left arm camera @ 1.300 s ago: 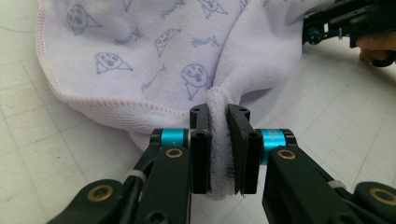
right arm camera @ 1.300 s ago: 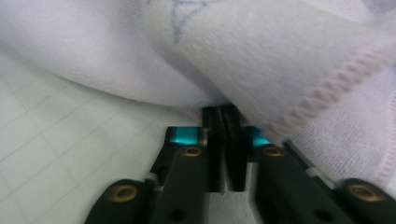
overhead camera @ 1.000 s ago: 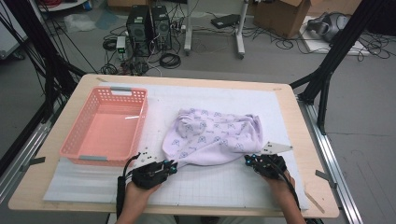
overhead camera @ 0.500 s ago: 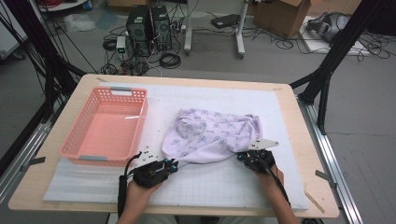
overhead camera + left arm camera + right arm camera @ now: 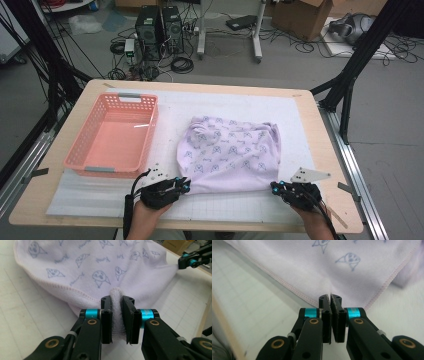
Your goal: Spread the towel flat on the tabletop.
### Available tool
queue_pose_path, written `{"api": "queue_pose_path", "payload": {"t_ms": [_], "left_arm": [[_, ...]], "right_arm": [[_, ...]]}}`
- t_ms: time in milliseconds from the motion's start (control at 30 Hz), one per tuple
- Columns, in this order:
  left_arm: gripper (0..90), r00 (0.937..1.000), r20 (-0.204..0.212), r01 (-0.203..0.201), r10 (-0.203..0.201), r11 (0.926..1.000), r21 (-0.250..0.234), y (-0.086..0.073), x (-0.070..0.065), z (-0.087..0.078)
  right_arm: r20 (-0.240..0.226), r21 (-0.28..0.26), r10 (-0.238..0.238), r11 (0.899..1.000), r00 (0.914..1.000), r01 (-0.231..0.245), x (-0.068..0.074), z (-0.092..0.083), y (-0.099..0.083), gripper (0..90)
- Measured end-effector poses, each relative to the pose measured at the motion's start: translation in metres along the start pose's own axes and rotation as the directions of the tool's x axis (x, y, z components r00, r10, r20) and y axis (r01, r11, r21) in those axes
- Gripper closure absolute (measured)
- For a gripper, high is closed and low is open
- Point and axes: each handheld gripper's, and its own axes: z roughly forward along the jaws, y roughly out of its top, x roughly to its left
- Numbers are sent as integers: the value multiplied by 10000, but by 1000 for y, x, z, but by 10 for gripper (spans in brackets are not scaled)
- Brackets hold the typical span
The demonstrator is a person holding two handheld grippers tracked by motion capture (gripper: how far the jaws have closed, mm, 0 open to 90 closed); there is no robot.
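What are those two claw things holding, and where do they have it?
Both hold the lilac towel by its near edge: the left gripper pinches a bunched fold, the right gripper the hem at the near right corner.

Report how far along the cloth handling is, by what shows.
Done: both near corners are gripped, the left gripper on a bunched fold, the right gripper on the hem of the lilac cloth. In hand: the near edge is stretched between them. Left: the far side lies rumpled; the pink basket holds no cloth.
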Motion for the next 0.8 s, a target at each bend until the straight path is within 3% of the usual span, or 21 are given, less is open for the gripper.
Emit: {"api": "queue_pose_path", "payload": {"t_ms": [167,333,433,500,667,733,800], "left_arm": [[749,9991,-430,47,-39,9998,172,-7,-4,-9],[720,9964,-848,63,-43,9997,235,-13,-3,-24],[593,9907,-1350,186,-179,9998,40,-16,0,-34],[536,9898,-1394,268,-278,9996,-88,-17,2,-39],[496,9904,-1322,410,-408,9992,-14,-17,4,-33],[496,9915,-1249,387,-359,9991,196,-15,5,-26],[487,9915,-1245,432,-368,9979,490,-15,5,-18]], "right_arm": [[-55,245,242,9994,9997,-241,7,-14,-17,878],[462,705,89,9974,9989,-121,18,-24,-25,858],[756,411,266,9987,9968,-297,21,-28,-30,765],[1053,116,507,9986,9932,-522,21,-32,-32,705],[1741,-837,1378,9887,9750,-1247,12,-37,-35,646],[1940,-959,1730,9830,9656,-1569,7,-34,-36,641],[1795,-849,1992,9788,9634,-1866,2,-27,-36,622]]}}
